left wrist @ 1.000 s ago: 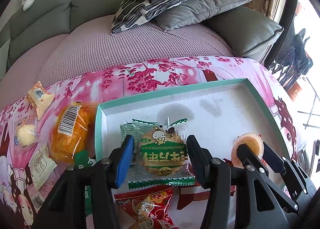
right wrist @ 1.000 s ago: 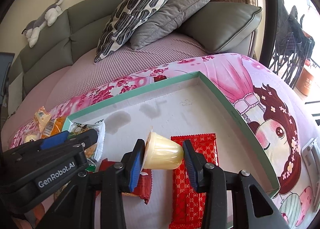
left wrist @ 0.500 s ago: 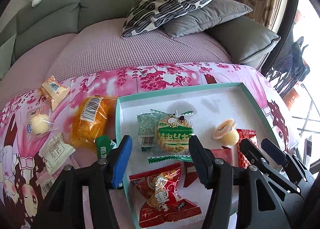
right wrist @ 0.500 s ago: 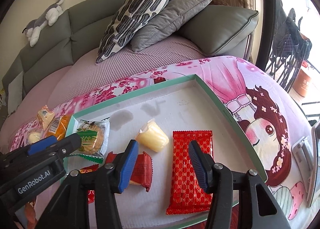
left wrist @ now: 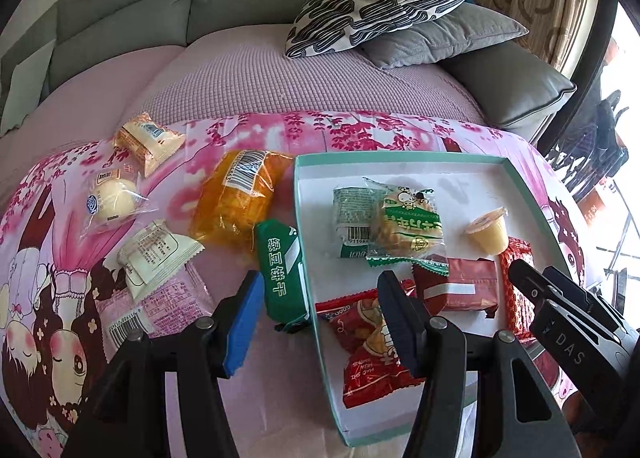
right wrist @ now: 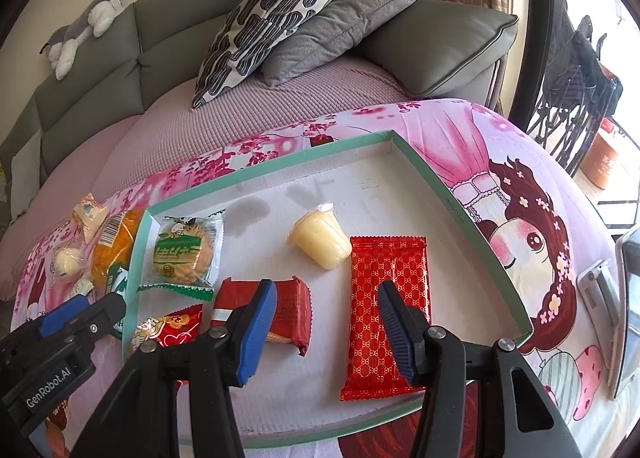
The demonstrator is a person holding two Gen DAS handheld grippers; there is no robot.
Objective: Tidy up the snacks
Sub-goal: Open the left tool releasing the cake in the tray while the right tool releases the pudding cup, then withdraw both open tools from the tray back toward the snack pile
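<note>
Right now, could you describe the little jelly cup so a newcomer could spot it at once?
Find the teal-rimmed tray on the pink cartoon cloth. The jelly cup lies tipped on its side mid-tray, just left of the flat red packet. It is the only pale yellow, translucent item among foil wrappers.

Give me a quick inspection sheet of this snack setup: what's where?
Surface: pink cartoon-print cloth over a sofa seat.
Job's things: teal-rimmed tray holds a jelly cup on its side, a round cracker pack, a red patterned packet, other red snacks. Outside it: green biscuit pack, orange bag, three pale packets.
Clutter: nothing seen.
Tongs: left tongs and right tongs both open, empty.
Cables: nothing seen.
Surroundings: patterned pillow, grey cushion, plush toy, curtain.
</note>
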